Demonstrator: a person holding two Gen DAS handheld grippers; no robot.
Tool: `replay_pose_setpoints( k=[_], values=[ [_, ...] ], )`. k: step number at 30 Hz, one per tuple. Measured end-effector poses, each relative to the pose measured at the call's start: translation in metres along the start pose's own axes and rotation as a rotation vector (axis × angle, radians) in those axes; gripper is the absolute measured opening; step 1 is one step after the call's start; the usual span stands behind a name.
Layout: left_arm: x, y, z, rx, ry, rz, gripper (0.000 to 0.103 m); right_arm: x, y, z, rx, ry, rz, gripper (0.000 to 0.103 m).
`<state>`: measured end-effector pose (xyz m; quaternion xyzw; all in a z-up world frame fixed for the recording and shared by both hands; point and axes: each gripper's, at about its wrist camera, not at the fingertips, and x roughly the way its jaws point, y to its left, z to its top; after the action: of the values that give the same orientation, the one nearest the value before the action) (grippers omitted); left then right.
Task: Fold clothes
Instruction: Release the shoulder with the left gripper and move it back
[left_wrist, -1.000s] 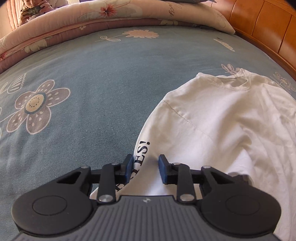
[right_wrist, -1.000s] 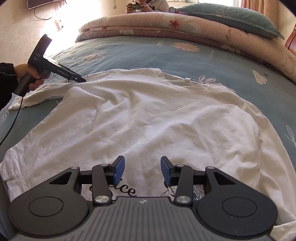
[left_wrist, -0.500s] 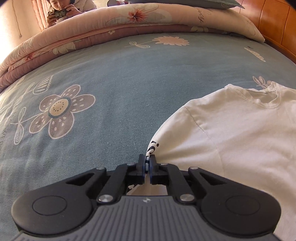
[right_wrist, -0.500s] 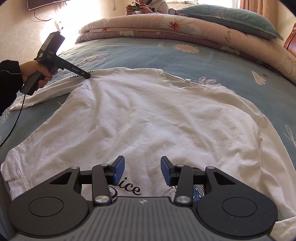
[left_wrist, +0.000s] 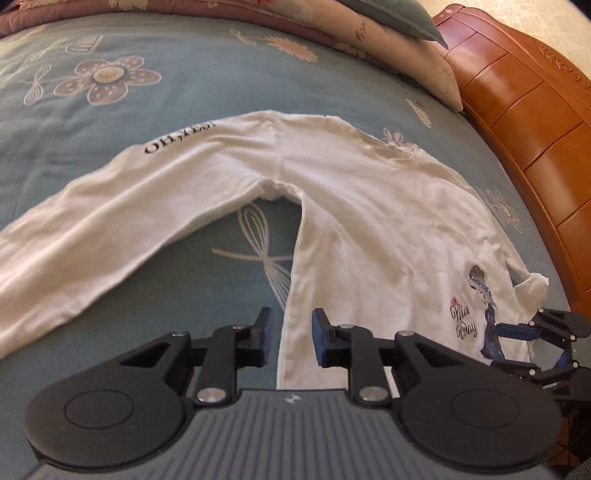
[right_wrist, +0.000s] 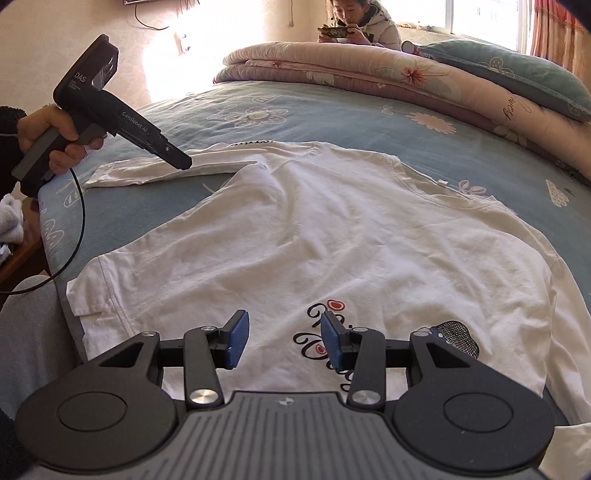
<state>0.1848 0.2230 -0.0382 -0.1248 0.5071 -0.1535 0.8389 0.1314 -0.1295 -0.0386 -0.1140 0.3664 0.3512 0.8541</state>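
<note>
Left wrist view: the white shirt (left_wrist: 369, 206) is lying flat on the blue flowered bed (left_wrist: 147, 48), its sleeve (left_wrist: 122, 206) reading "OH,YES!" now stretching out to the left ahead of the jaws. "Nice Day" is showing on the hem, right of the jaws. The left gripper (left_wrist: 289, 336) is hovering with its jaws opening, nothing pinched; the shirt's side edge is lying below the gap. A moment ago they were clamped on that sleeve. Open bedspread is lying left.

Right wrist view: the right gripper (right_wrist: 284, 341) is holding its jaws apart over the hem print, unchanged. Ahead left, the left gripper (right_wrist: 181, 160), marked "DAS" and "GenRobot.AI", is hanging over the sleeve.
</note>
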Motion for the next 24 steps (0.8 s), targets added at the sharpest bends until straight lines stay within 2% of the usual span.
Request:
replay_pose_setpoints(
  k=[2, 6, 12, 16, 21, 24],
  values=[
    [-0.001, -0.002, -0.024, -0.037, 0.036, -0.005, 0.029, -0.004, 0.012, -0.004, -0.031, 0.003, 0.021, 0.048],
    [-0.004, 0.000, -0.060, -0.119, 0.067, -0.004, 0.030, -0.018, 0.034, -0.014, -0.101, -0.002, 0.035, 0.048],
    [-0.006, 0.003, -0.091, -0.203, 0.059, -0.023, 0.035, -0.035, 0.043, -0.027, -0.073, -0.026, 0.054, 0.050],
    [-0.005, 0.003, -0.105, -0.218, 0.070, -0.043, 0.037, -0.046, 0.049, -0.038, -0.089, -0.031, 0.048, 0.050],
    [-0.005, 0.005, -0.116, -0.254, 0.047, -0.093, 0.038, -0.050, 0.050, -0.050, -0.078, -0.027, 0.048, 0.050],
    [-0.004, -0.005, -0.125, -0.189, 0.060, -0.124, 0.036, -0.050, 0.054, -0.055, -0.085, -0.023, 0.035, 0.050]
  ],
)
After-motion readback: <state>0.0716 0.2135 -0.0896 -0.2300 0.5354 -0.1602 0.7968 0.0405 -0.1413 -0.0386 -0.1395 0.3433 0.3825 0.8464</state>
